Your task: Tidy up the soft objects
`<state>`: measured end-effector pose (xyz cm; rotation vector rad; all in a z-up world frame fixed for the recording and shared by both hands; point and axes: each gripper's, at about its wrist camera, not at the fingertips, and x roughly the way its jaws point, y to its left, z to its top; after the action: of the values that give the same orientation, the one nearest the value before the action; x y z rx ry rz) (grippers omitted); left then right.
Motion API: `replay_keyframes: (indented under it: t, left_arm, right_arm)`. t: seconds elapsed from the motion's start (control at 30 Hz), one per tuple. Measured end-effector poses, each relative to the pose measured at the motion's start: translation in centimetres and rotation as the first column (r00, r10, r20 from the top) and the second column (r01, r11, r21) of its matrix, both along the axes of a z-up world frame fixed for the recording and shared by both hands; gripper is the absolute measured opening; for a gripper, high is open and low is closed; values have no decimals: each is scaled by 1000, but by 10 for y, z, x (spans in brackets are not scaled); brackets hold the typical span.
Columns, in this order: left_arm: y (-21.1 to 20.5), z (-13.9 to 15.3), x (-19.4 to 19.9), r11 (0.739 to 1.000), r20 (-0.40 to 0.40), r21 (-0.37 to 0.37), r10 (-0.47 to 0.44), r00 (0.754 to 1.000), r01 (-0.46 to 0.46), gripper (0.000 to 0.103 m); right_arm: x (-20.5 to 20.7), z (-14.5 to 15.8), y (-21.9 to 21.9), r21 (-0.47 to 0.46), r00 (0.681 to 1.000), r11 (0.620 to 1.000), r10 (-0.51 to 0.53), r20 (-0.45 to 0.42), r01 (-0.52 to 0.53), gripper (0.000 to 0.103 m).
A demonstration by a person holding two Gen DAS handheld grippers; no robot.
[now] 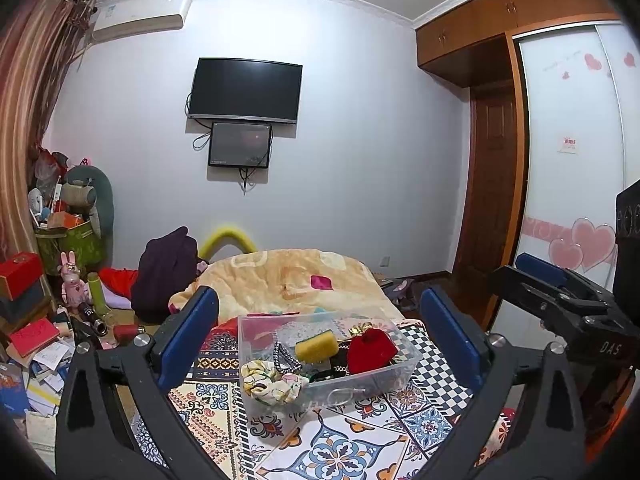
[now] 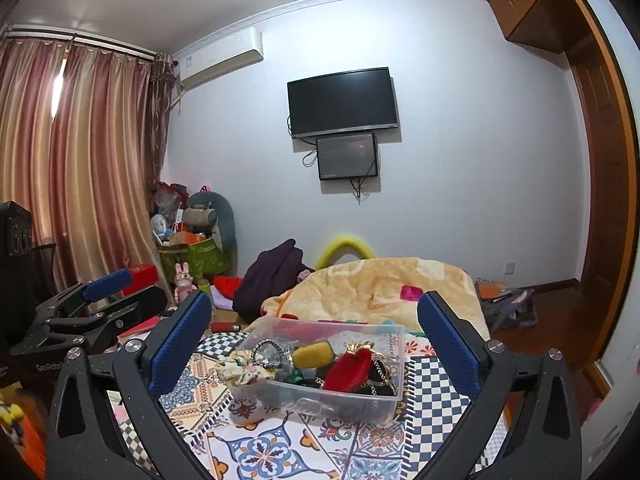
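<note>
A clear plastic bin (image 1: 404,370) (image 2: 372,404) sits on the patterned bed cover. It holds a yellow sponge (image 1: 317,346) (image 2: 312,354), a red velvet pouch (image 1: 370,351) (image 2: 348,369), dark beaded items and a floral scrunchie (image 1: 270,382) (image 2: 240,370) draped over its left rim. My left gripper (image 1: 320,332) is open and empty, held in front of the bin. My right gripper (image 2: 316,332) is open and empty, also in front of the bin. The right gripper shows at the right of the left wrist view (image 1: 560,292); the left gripper shows at the left of the right wrist view (image 2: 100,304).
A peach quilt (image 1: 288,276) (image 2: 376,284) is heaped behind the bin. A dark garment (image 1: 164,272) and a yellow tube (image 1: 228,238) lie beyond. Books, boxes and toys (image 1: 36,320) crowd the left. A wardrobe (image 1: 572,168) stands at the right.
</note>
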<state>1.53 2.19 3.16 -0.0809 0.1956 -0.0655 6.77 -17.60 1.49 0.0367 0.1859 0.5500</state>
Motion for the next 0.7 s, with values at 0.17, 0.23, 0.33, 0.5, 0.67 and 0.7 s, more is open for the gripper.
replay_keyframes:
  t: [0.17, 0.23, 0.33, 0.5, 0.67, 0.7]
  left_arm:
    - [0, 0, 0, 1000, -4, 2, -3, 1000, 3, 102]
    - [0, 0, -1, 1000, -3, 2, -4, 1000, 4, 102]
    - [-1, 0, -1, 1000, -4, 1, -5, 1000, 5, 102]
    - [0, 1, -2, 1000, -3, 1, -6, 1000, 6, 102]
    - [1, 3, -3, 1000, -3, 4, -7, 1000, 7, 102]
    - [0, 2, -3, 1000, -2, 4, -5, 1000, 5, 102]
  right_arm:
    - [0, 1, -1, 1, 1000, 1000, 0, -2, 0, 103]
    - [0, 1, -1, 0, 1000, 1000, 0, -1, 0, 103]
    - [0, 1, -1, 0, 1000, 1000, 0, -2, 0, 103]
    - [0, 1, -2, 2, 1000, 1000, 2, -2, -2, 103]
    - [0, -1, -2, 4, 1000, 1000, 3, -4, -3, 103]
    - [-1, -1, -2, 4, 1000, 1000, 4, -4, -4, 103]
